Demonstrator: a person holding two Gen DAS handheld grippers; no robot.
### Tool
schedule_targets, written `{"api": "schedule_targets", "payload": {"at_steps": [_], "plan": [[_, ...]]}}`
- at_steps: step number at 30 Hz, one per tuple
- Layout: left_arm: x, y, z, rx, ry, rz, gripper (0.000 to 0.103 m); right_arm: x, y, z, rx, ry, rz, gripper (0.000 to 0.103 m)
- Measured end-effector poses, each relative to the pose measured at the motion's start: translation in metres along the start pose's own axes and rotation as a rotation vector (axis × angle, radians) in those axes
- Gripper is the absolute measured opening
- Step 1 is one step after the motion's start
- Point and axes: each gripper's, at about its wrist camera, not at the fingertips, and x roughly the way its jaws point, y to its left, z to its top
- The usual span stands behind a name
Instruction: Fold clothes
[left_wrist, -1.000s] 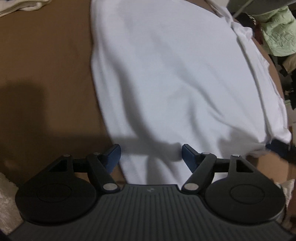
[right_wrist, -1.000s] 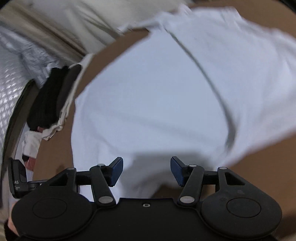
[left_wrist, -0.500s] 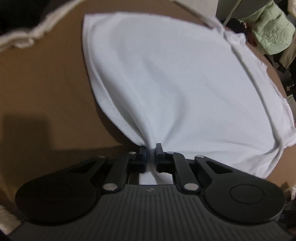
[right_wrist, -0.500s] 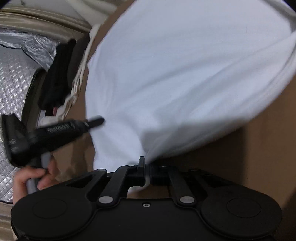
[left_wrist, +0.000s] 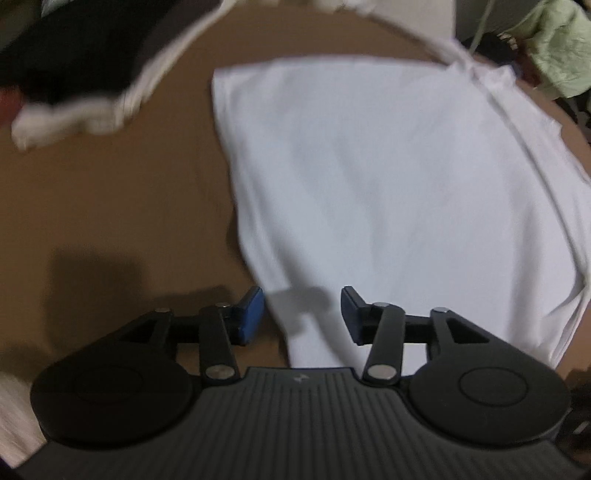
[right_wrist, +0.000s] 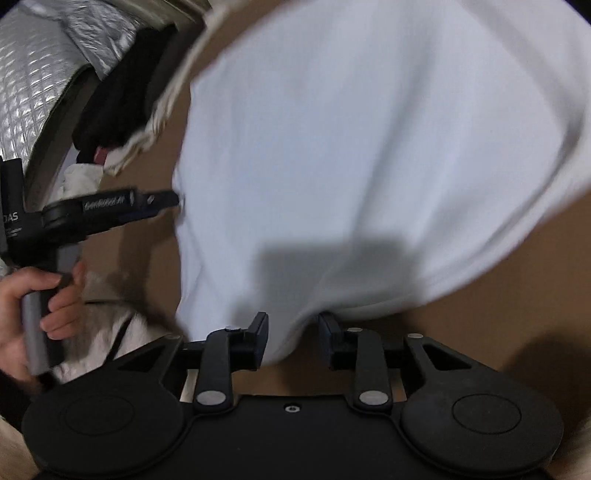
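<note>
Shirt (left_wrist: 388, 192) lies flat on the brown table (left_wrist: 110, 206), folded edge at its left; left tongs (left_wrist: 302, 314) spread over its near corner. Right tongs (right_wrist: 293, 341) straddle the near hem, spread, cloth between, seemingly not pinched.

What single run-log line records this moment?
step: fold | left gripper: open, over shirt edge | right gripper: open, shirt corner between jaws | shirt: flat on brown surface

The left gripper (left_wrist: 302, 314) has its fingers spread wide apart. The right gripper (right_wrist: 293, 339) is spread apart too. A hand (right_wrist: 35, 306) grips the left handle.
</note>
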Motion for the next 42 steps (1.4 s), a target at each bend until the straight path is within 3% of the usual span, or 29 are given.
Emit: {"api": "schedule_targets", "payload": {"at_steps": [2,8,15,17,22,26,28,32,36,37,38,39,40,42], "plan": [[-0.009,-0.006,0.018,0.01,-0.033,-0.048,0.055,-0.03,-0.01,0.025,-0.01,-0.099,0.006,0.048],[0.002,-0.044,0.096,0.03,-0.105,-0.236,0.057,-0.084,-0.065,0.117,0.044,-0.348,-0.009,0.048],[0.074,-0.097,0.202,0.024,-0.179,-0.287,0.062,-0.09,-0.088,0.199,-0.025,-0.535,-0.11,0.048],[0.099,-0.11,0.234,0.012,-0.193,-0.289,0.062,-0.083,-0.099,0.208,-0.016,-0.562,-0.163,0.049],[0.165,-0.139,0.314,-0.03,-0.215,-0.292,0.063,-0.053,-0.135,0.216,0.005,-0.643,-0.131,0.048],[0.232,-0.17,0.366,-0.099,-0.167,-0.319,0.063,-0.029,-0.15,0.232,-0.038,-0.615,-0.242,0.049],[0.266,-0.181,0.386,-0.135,-0.136,-0.323,0.064,-0.021,-0.155,0.239,-0.065,-0.61,-0.295,0.048],[0.321,-0.19,0.41,-0.192,-0.102,-0.285,0.064,-0.02,-0.173,0.244,-0.013,-0.611,-0.234,0.048],[0.348,-0.189,0.427,-0.243,-0.145,-0.314,0.064,-0.019,-0.182,0.245,-0.01,-0.611,-0.222,0.049],[0.353,-0.188,0.431,-0.256,-0.161,-0.326,0.062,-0.017,-0.184,0.244,-0.008,-0.608,-0.22,0.049],[0.356,-0.19,0.434,-0.257,-0.176,-0.344,0.051,-0.015,-0.188,0.244,-0.002,-0.6,-0.219,0.049],[0.355,-0.194,0.435,-0.239,-0.184,-0.358,0.014,-0.013,-0.191,0.244,0.006,-0.592,-0.221,0.049],[0.352,-0.199,0.436,-0.215,-0.191,-0.37,0.006,-0.011,-0.195,0.244,0.017,-0.584,-0.229,0.049],[0.34,-0.209,0.433,-0.15,-0.227,-0.39,0.005,-0.008,-0.202,0.244,0.04,-0.569,-0.244,0.049]]}}
